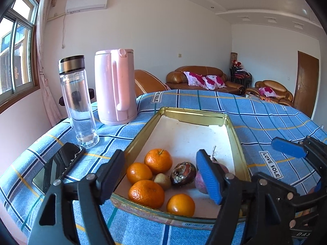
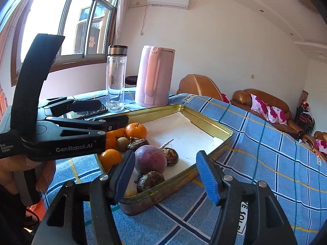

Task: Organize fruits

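Fruit (image 1: 158, 160) sits bunched at the near end of the tin tray (image 1: 238, 130), likely gathered there for tidiness. Left claw (image 1: 161, 175) and right claw (image 2: 165, 175) both hover spread, holding nothing.

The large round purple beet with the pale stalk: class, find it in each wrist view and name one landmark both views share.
Left wrist view: purple beet, lower right in the gold tin tray, mostly behind a blue finger pad.
Right wrist view: lower centre, in the tray's near end.
Shared landmark: pink plastic kettle behind the tray.
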`<state>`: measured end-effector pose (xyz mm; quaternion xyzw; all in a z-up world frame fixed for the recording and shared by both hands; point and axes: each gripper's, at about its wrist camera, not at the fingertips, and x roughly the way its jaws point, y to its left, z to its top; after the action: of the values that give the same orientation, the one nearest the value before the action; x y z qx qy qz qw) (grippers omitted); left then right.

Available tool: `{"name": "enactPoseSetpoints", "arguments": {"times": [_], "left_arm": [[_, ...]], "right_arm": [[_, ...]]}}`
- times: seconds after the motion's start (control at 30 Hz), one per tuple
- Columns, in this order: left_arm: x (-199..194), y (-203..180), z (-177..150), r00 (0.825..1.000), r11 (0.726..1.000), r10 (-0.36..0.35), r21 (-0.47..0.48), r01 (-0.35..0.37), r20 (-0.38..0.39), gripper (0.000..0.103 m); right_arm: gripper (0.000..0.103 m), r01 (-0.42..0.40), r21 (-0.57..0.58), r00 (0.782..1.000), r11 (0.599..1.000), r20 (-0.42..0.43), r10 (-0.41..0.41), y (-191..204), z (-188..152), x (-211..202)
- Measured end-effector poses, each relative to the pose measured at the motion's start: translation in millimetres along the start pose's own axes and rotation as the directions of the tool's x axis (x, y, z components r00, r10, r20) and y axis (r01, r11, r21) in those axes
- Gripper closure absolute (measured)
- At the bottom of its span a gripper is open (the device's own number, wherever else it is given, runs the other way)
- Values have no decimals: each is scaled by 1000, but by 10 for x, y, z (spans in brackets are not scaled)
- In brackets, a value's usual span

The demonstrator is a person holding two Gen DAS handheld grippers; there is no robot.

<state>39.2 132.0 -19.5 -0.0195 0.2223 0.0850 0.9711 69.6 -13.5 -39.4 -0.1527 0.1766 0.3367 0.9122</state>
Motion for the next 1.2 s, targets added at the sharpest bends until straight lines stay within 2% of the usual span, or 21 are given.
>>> {"name": "enactPoseSetpoints", "arguments": {"times": [0.13, 0.2, 0.27, 0.6, 1.2], "left_arm": [[-95, -104, 14, 1000, 1000, -8, 16, 7, 30, 20], [-150, -158, 21, 999, 1000, -11, 27, 10, 48, 10], [-205, -206, 33, 998, 999, -10, 37, 8, 68, 7], [-364, -362, 87, 995, 998, -25, 67, 18, 101, 3], [-487, -532, 91, 993, 995, -46, 91, 36, 112, 3]], "right_arm": [[31, 58, 40, 997, 998, 51, -60, -127, 14, -185], [27, 93, 60, 993, 994, 71, -97, -189, 23, -274], [24, 122, 73, 988, 990, 87, -128, -244, 21, -356], [16, 173, 103, 974, 980, 128, -185, -350, -34, -604], [15, 210, 132, 963, 969, 144, -229, -483, -106, -847]]}}
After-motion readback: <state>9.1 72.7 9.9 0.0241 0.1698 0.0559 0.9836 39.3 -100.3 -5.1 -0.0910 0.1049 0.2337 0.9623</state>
